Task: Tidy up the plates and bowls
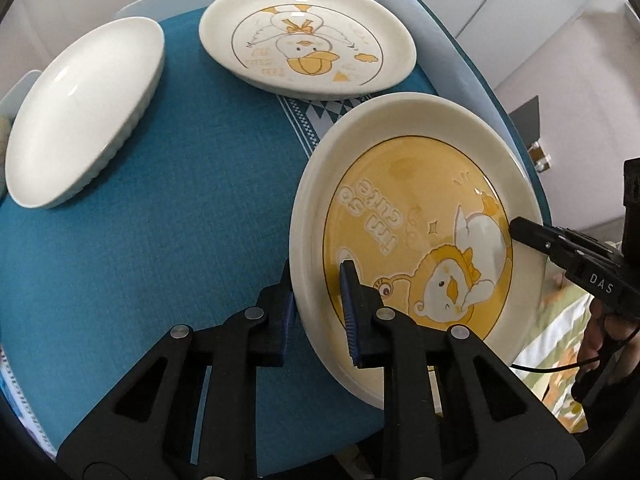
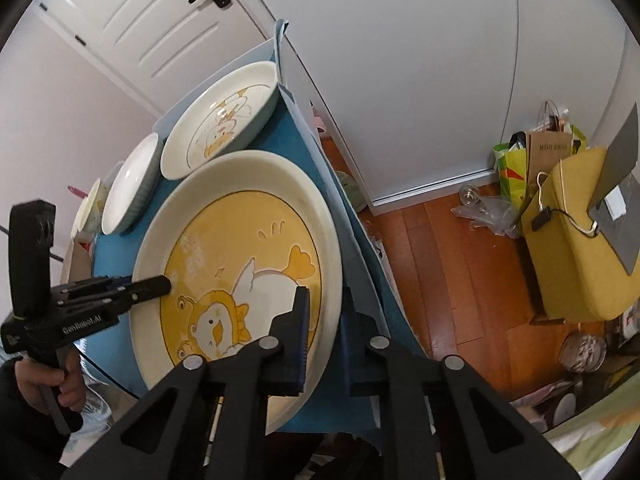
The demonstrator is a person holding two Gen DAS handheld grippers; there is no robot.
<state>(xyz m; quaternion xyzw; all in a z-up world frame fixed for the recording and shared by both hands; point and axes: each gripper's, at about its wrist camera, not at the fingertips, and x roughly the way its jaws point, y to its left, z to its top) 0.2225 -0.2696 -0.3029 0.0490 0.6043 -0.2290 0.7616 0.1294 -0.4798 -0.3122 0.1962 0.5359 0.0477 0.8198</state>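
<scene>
A yellow cartoon plate (image 1: 416,216) reading "I'm so cute" is held tilted over the blue cloth. My left gripper (image 1: 318,304) is shut on its near-left rim, one finger inside, one underneath. My right gripper (image 2: 326,320) is shut on the opposite rim of the same plate (image 2: 240,248); it shows in the left wrist view as a black finger (image 1: 532,236) on the plate's right side. A white duck plate (image 1: 308,40) lies at the back. A white ribbed bowl (image 1: 84,108) lies at the left.
The blue cloth (image 1: 160,248) covers a small table whose right edge (image 2: 360,240) drops to a wooden floor. Bags (image 2: 536,152) and a yellow stool (image 2: 576,248) stand on the floor at the right. More dishes (image 2: 90,204) sit beyond the ribbed bowl.
</scene>
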